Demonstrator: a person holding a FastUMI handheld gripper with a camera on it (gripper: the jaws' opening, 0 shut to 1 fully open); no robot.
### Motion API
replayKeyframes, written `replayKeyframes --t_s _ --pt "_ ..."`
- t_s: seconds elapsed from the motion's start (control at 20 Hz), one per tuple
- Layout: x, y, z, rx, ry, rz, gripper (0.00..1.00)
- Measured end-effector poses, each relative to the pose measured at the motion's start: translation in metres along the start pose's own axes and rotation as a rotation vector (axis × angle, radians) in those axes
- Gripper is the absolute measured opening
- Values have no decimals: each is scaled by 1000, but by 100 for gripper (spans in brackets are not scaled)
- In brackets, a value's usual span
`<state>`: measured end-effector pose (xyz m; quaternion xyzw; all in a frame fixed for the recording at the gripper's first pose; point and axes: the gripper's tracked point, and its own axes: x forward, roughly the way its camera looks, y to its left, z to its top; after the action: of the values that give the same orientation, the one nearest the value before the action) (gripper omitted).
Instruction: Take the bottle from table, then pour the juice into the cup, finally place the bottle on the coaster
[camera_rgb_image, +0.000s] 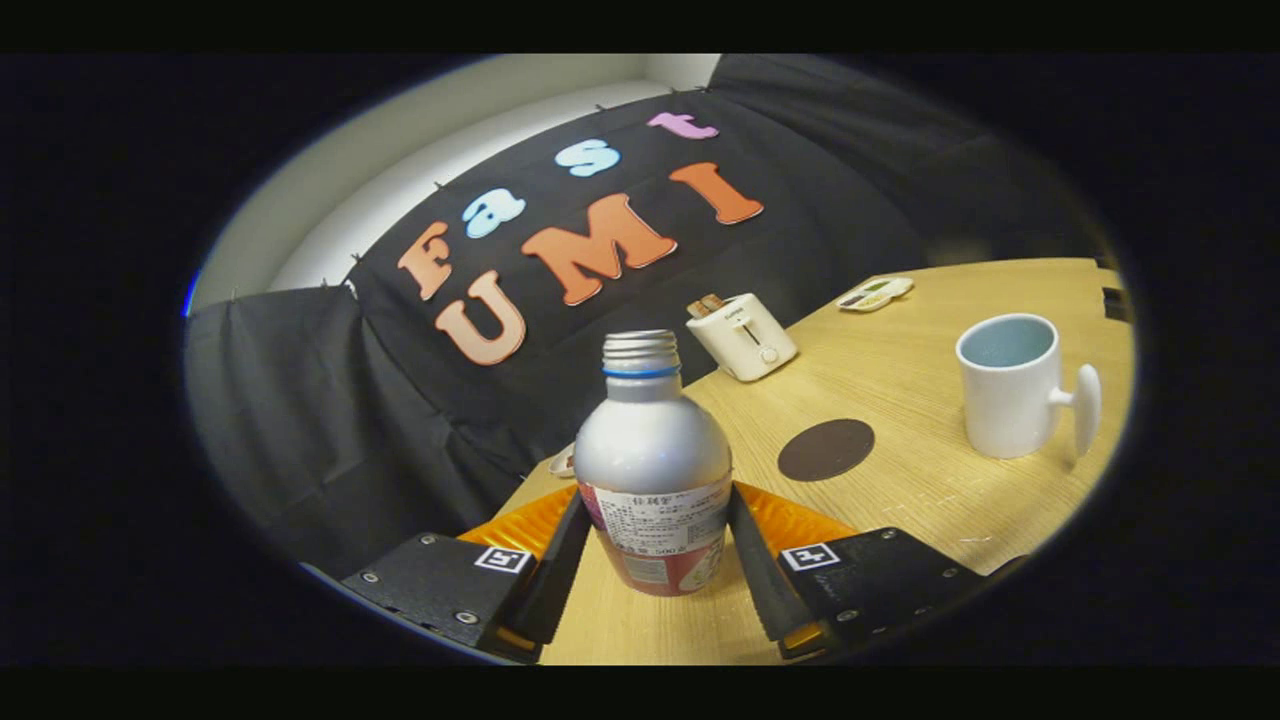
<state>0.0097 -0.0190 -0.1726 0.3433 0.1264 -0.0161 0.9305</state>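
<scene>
Gripper (655, 560) fingers flanked the lower body of the aluminium juice bottle (653, 465), one finger on each side at label height; both dark pads appeared to lie against the bottle wall, so the hold was judged closed on it, though firm pressure could not be confirmed. Bottle stood upright on the wooden table (900, 470) between the fingers, its threaded neck uncapped and open, tilted only by the lens.

Handling, as judged: a thin metal shell, smooth and somewhat slippery, stiff enough to bear a moderate squeeze but liable to dent under a hard one; the weight depended on the juice inside, which could not be seen. The labelled cylindrical section was the best place to take hold, since the rounded shoulder above would let the pads slide.

Beyond the fingers and to the right lay the dark round coaster (826, 449), flat on the table; further right stood the white cup (1010, 385), mouth up, handle turned away from the bottle. A white toaster (745, 335) stood near the booth wall.
</scene>
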Motion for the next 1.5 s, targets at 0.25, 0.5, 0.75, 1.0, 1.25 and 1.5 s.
replayKeyframes --t_s 0.25,0.5,0.75,1.0,1.25,1.5 --pt "6 -1 15 183 -23 24 75" --pt "18 -12 30 364 -45 22 74" --pt "22 -35 44 491 -84 -15 74" --pt "25 -40 58 654 -132 -1 74" --pt "23 -51 57 793 -148 -15 74" --pt "19 -58 63 914 -191 -5 74"
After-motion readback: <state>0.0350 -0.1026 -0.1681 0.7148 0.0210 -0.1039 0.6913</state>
